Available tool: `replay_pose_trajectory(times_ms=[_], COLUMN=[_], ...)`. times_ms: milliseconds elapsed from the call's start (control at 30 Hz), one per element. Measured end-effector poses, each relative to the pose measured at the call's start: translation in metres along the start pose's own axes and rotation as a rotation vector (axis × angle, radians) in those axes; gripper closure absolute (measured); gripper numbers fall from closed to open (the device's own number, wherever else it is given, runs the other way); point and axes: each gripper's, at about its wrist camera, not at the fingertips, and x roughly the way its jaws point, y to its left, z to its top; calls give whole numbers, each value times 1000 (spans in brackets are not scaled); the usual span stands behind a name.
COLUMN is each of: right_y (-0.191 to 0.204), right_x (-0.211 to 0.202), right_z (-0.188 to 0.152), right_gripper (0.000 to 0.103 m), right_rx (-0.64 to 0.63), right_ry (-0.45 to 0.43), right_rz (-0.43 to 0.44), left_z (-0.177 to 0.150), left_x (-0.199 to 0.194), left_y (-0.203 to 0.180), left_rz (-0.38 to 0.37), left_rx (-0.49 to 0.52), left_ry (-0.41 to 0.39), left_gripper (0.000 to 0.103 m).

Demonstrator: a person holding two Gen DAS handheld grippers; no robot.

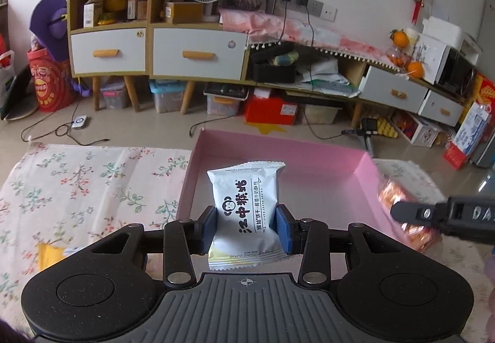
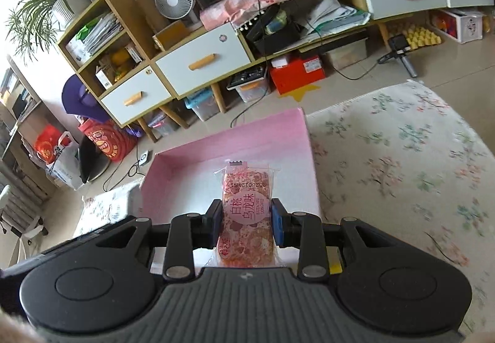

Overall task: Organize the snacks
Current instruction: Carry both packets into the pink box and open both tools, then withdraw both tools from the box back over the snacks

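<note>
- Slick foil on white biscuit packet (image 1: 246,210), clamped by left gripper (image 1: 246,227): could slide out short of pink box (image 1: 309,151).
- Peach snack bar (image 2: 246,219), pinched in right gripper (image 2: 246,227): may crush or collide.

Both my wrist cameras look forward along my claws, close above the pink box (image 1: 278,154), sharing the far shelves (image 2: 130,64).

Pink box (image 1: 278,151); white snack packet (image 1: 246,207), black lettering; floral cream cloth (image 1: 92,182).
</note>
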Motion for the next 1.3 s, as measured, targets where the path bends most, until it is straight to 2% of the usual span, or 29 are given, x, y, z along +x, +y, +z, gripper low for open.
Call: replay_pose_trajectory(times_ms=[200, 333, 867, 1033, 1067, 1133, 1167, 1300], right_y=[9, 17, 23, 25, 26, 29, 32, 38], right_x=[21, 29, 29, 19, 15, 6, 1, -14], right_z=[-1, -8, -27, -25, -23, -20, -18, -16], right_gripper=[74, 74, 74, 71, 70, 53, 48, 21], right_rx=[-50, -122, -257, -274, -277, -286, -293, -307], right_ry=[-18, -2, 137, 94, 82, 58, 47, 21], right_rz=[7, -21, -168, -142, -140, -134, -138, -145], left_z=[-11, -23, -33, -33, -32, -30, -29, -29], left_x=[18, 18, -4, -15, -18, -23, -27, -42], left_y=[2, -1, 0, -4, -5, -8, -10, -20], left_rz=[60, 79, 51, 44, 35, 20, 16, 10], left_rx=[56, 103, 61, 79, 79, 83, 88, 113], left_ry=[38, 63, 133, 105, 101, 92, 86, 93], left_gripper=[65, 65, 65, 62, 58, 45, 38, 22])
